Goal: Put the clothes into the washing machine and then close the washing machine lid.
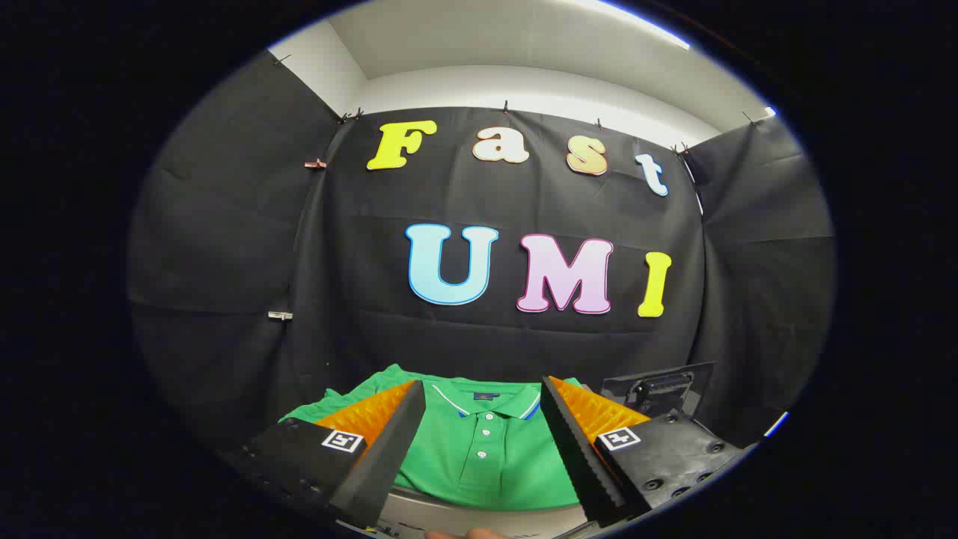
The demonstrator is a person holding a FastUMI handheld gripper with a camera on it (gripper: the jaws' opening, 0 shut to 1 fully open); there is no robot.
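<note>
A green polo shirt (486, 457) lies flat just ahead of and below my fingers, its collar and white buttons facing me. My gripper (483, 427) is open, its two fingers spread wide with the shirt's collar and button placket showing between them, and nothing held. Beyond the right finger stands a dark raised panel with a handle (658, 385), which looks like the washing machine's open lid.
The shirt rests on a pale surface (479, 520) whose near edge shows under the fingers. A fingertip of a person's hand (471, 534) peeks in at that edge. Black cloth walls (224, 299) close the booth behind and on both sides.
</note>
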